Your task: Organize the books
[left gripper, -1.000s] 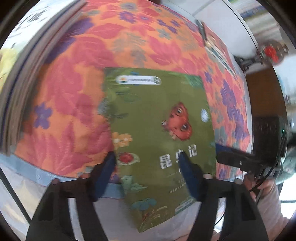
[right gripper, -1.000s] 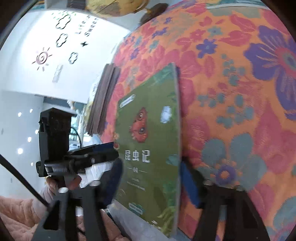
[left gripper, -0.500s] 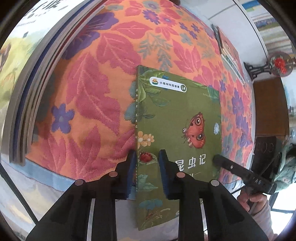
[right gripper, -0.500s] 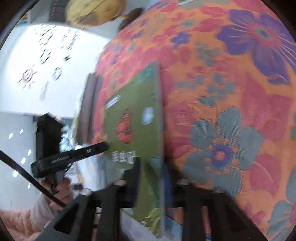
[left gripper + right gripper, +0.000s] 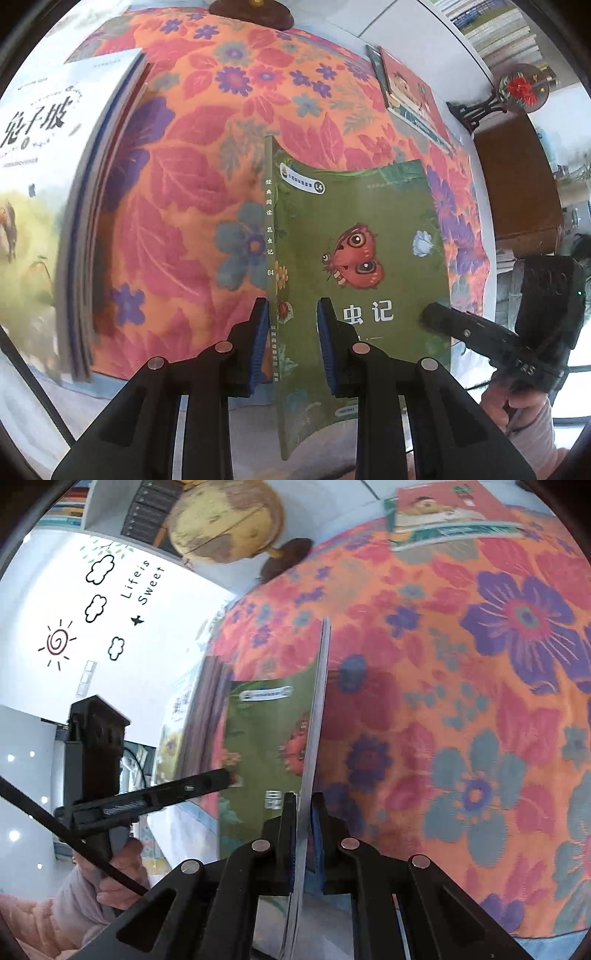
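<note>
A green book [image 5: 362,229] with a red butterfly on its cover is held by both grippers above the flowered cloth [image 5: 192,206]. My left gripper [image 5: 293,314] is shut on its near corner at the spine. My right gripper [image 5: 303,805] is shut on the near end of the page edge of the green book [image 5: 258,738], which I see almost edge-on. Each gripper appears in the other's view: the right gripper [image 5: 436,314] at the cover's right side, the left gripper [image 5: 221,775] at its left. The book casts a shadow on the cloth.
A stack of books [image 5: 37,184] lies at the cloth's left, topped by a pale picture cover. A red book [image 5: 410,92] lies at the far right edge. A globe [image 5: 225,513] stands behind the cloth, and a brown cabinet [image 5: 517,184] is beyond the table.
Both grippers went from open astride the book's near edge to shut on it. The book has come up off the cloth and now stands tilted between them.
</note>
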`<state>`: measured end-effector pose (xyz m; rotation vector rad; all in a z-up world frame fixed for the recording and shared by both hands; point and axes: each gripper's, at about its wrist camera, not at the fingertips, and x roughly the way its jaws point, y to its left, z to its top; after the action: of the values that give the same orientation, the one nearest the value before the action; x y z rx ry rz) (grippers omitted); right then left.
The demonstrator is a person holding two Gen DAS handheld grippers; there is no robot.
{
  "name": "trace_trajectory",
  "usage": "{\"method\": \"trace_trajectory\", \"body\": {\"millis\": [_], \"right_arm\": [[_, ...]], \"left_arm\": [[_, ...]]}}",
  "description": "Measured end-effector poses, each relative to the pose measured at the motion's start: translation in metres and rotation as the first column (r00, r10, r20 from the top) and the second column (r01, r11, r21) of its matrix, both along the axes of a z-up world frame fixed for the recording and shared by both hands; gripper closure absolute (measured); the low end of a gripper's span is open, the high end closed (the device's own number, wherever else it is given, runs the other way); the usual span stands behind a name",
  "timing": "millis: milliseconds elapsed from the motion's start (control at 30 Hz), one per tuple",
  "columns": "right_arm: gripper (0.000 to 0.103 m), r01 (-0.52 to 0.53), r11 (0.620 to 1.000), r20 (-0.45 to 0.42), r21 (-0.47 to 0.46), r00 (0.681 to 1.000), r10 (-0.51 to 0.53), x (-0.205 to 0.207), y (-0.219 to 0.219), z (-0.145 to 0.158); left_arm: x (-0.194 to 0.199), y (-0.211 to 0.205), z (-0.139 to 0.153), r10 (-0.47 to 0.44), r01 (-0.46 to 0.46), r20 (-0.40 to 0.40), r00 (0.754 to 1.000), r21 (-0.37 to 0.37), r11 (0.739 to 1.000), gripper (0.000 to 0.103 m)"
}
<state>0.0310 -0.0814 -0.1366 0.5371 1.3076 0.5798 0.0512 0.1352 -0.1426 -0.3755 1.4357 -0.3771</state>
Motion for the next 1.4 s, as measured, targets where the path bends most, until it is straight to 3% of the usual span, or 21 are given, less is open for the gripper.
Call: {"method": "trace_trajectory", "body": {"millis": [67, 233, 433, 900, 1400], "right_arm": [[0.094, -0.012, 1.0, 0.02, -0.022, 1.0, 0.012, -0.001, 0.005, 0.007], [0.094, -0.008, 1.0, 0.045, 0.024, 0.999, 0.007, 0.004, 0.019, 0.027], [0.093, -0.043, 0.998, 0.093, 0.05, 0.995, 0.039, 0.017, 0.056, 0.051], [0.093, -0.084, 0.995, 0.107, 0.057, 0.991, 0.078, 0.033, 0.129, 0.057], [0.093, -0.066, 0.996, 0.108, 0.06, 0.992, 0.059, 0.038, 0.187, 0.057]], "left_arm": [[0.003, 0.011, 0.006, 0.02, -0.02, 0.012, 1.0, -0.038, 0.999, 0.081], [0.01, 0.034, 0.034, 0.021, -0.015, 0.093, 0.995, -0.062, 0.998, 0.078], [0.021, 0.067, 0.057, 0.058, -0.051, 0.155, 0.986, -0.047, 0.998, 0.077], [0.037, 0.136, 0.058, 0.072, -0.078, 0.166, 0.984, 0.025, 0.997, 0.077], [0.051, 0.192, 0.059, 0.044, -0.053, 0.186, 0.982, 0.046, 0.997, 0.077]]}}
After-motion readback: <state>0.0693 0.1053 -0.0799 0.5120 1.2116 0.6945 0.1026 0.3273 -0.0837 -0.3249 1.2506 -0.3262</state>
